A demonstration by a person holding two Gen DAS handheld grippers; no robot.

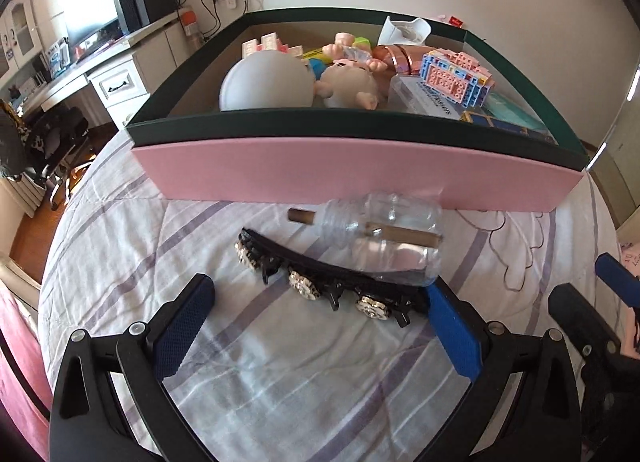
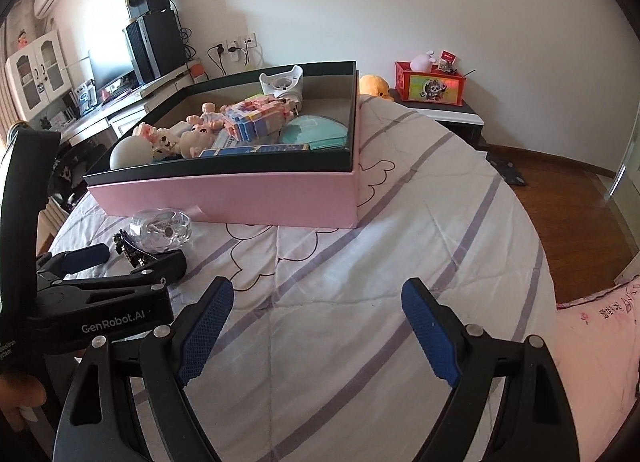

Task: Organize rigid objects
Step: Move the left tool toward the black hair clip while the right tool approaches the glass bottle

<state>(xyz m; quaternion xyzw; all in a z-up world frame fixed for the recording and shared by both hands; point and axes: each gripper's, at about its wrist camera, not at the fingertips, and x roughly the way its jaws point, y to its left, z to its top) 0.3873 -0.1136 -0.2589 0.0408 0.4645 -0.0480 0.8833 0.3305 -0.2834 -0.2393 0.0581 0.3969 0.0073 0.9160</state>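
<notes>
A pink box with a dark green rim [image 1: 352,177] [image 2: 224,197] sits on the bed, holding a white ball [image 1: 266,81], a doll [image 1: 348,85], a brick model [image 1: 456,77] and other toys. In front of it lie a clear plastic bottle [image 1: 392,238] [image 2: 162,229] on its side and a black band with metal studs [image 1: 332,286] [image 2: 132,252]. My left gripper [image 1: 320,322] [image 2: 132,258] is open just short of the band, its right finger beside the band's end. My right gripper [image 2: 320,326] is open and empty over bare bedspread.
The bed has a white quilt with purple stripes [image 2: 360,262]. A desk with a computer tower [image 2: 154,45] stands at the left. A nightstand with a red box [image 2: 432,87] stands at the back right. Wooden floor [image 2: 560,201] lies past the bed's right edge.
</notes>
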